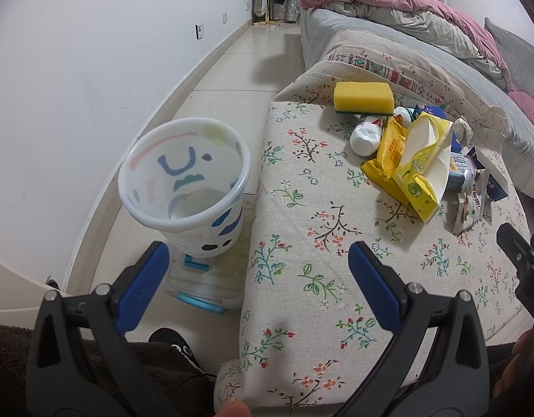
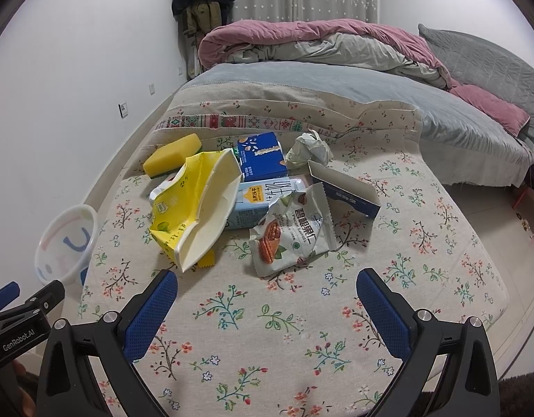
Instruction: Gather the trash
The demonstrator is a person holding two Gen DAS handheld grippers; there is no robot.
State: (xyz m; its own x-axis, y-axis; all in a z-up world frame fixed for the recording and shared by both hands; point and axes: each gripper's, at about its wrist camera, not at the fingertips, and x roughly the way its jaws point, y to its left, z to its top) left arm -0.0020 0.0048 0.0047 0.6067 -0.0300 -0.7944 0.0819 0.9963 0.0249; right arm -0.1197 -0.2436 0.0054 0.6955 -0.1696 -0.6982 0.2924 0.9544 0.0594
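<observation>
My worry starts with the floral-cloth padded table [image 2: 301, 312]: its soft top could let the litter heaped toward its far left corner slide as I push in, and the translucent white plastic bin with painted blue marks [image 1: 183, 187] stands on the floor off the left edge, so a short carry drops trash beside it. The torn yellow tissue pack [image 2: 194, 205] overlaps the pale blue milk carton [image 2: 267, 198] and grey-green pecan-kernel wrapper [image 2: 291, 232], so one pinch may drag neighbours. Both the left gripper [image 1: 260, 271] and right gripper [image 2: 267, 299] hover with fingers spread wide, holding nothing.
</observation>
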